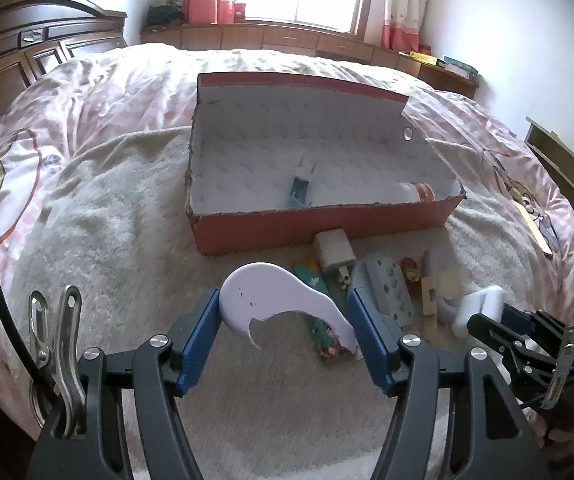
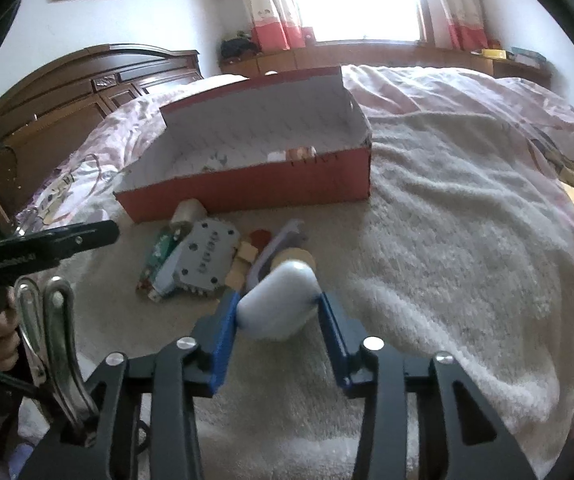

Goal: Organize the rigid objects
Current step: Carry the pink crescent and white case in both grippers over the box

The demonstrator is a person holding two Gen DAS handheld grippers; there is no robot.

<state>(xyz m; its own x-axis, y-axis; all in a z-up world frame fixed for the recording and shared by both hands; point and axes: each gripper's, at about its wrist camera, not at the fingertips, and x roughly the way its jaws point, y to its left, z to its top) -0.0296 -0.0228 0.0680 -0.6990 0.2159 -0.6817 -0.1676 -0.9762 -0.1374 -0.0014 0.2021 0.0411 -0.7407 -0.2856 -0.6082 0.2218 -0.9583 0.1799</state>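
Both grippers loaded, mid pick-and-place step. Left gripper (image 1: 283,312) fingers clamped across a flat pale-lilac curved plastic piece (image 1: 271,300), held above the cream fleece blanket (image 1: 107,208) on the bed. Right gripper (image 2: 279,312) fingers pressing both sides of a white rounded plastic case (image 2: 279,300); grip looks made, though whether it's clear of the blanket I can't tell.

Target is the red cardboard shoebox with white lining (image 1: 319,228), open, just behind the pile. Already in it: a blue-and-white item (image 1: 299,188) and a white bottle with orange label (image 1: 415,192).

Left on the blanket by the box's near wall: white charger plug (image 1: 335,252), grey perforated plastic block (image 1: 387,288), green printed packet (image 1: 315,280), small wooden blocks (image 1: 431,292), a few more bits.

Next, my read: lift both clear of the pile, carry forward over the near wall, release inside open floor area. Lilac piece is wide, so keep it level to clear the rim.
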